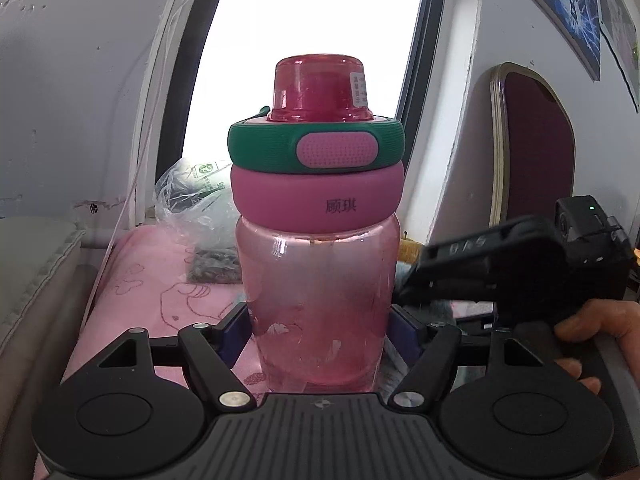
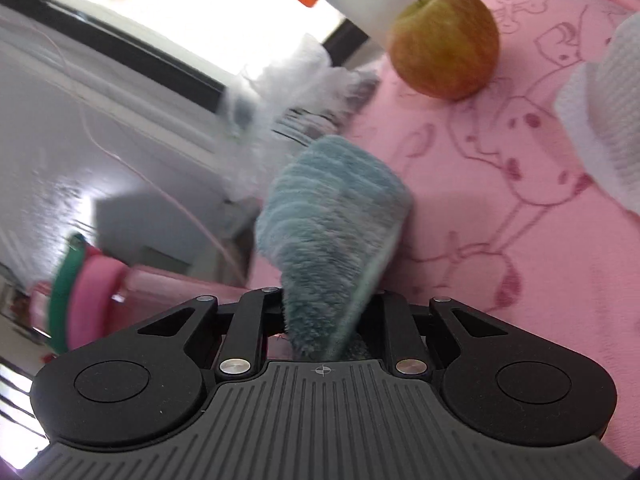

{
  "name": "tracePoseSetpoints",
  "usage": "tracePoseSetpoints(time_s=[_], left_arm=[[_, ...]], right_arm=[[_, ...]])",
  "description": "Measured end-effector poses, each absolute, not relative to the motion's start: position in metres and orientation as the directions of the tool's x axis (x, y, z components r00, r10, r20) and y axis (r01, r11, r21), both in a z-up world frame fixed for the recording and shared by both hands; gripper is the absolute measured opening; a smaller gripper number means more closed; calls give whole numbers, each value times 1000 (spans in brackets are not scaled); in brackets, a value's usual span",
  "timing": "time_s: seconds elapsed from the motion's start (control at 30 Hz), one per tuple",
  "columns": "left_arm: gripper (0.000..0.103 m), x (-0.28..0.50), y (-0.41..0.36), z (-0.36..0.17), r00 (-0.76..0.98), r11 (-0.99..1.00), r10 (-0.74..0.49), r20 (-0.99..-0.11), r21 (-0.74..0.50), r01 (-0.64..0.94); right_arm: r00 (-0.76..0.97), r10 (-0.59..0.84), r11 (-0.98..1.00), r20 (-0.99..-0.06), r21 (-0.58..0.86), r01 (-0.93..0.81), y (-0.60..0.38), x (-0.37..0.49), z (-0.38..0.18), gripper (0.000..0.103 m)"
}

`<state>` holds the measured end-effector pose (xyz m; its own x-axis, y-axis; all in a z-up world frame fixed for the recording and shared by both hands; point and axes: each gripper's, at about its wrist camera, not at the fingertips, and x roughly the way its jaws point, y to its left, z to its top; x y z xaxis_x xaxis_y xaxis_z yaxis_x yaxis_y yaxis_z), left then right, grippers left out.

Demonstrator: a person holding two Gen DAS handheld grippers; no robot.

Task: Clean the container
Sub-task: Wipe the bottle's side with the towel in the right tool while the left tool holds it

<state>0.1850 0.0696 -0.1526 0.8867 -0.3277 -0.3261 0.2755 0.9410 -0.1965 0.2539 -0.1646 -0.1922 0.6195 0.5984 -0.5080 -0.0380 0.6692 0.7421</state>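
While my left gripper clamps the pink bottle upright, my right gripper pinches a teal cloth; I should press it flat against the bottle's side and wipe steadily.

A home: padded chair, wall pictures, apple on pink cloth.

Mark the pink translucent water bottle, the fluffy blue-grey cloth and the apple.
Pink translucent water bottle [image 1: 318,300], left wrist view, on its clear body.
Fluffy blue-grey cloth [image 2: 332,216], right wrist view, on its pile.
Apple [image 2: 444,42], right wrist view, on its skin.
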Motion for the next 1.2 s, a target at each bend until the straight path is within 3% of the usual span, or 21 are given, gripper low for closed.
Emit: tracePoseSetpoints(time_s=[0.13,0.2,0.3,0.4,0.5,0.63,0.77,0.9,1.07,1.2], left_arm=[[71,186,67,-153,887,943,-323,-331,-189,273],[71,186,66,-153,887,945,-321,-333,-181,274],[71,186,64,-153,887,947,-317,-335,-167,275],[71,186,62,-153,888,948,-314,-337,-159,275],[71,187,64,-153,890,949,-310,-335,-173,265],[70,188,65,-154,889,949,-309,-338,-177,262],[70,187,57,-153,891,954,-297,-343,-133,267],[70,185,53,-153,892,957,-289,-347,-105,269],[72,185,40,-150,894,968,-247,-373,-46,248],[75,189,27,-143,885,989,-147,-442,-85,121]], right_arm=[[654,591,679,-472,729,-87,-171,242,-185,20],[695,628,609,-351,777,-158,-181,231,-176,20],[687,722,378,-80,878,-295,-197,222,-171,20],[641,767,210,32,931,-298,-200,228,-180,20],[635,758,298,-151,946,-131,-189,242,-197,20],[602,657,570,-455,822,-1,-178,250,-205,20],[636,585,699,-503,710,-81,-167,242,-190,20],[757,485,750,-439,653,-102,-183,230,-170,20],[708,417,813,-570,583,-10,-194,237,-179,20],[682,419,811,-599,585,15,-198,244,-185,21]])
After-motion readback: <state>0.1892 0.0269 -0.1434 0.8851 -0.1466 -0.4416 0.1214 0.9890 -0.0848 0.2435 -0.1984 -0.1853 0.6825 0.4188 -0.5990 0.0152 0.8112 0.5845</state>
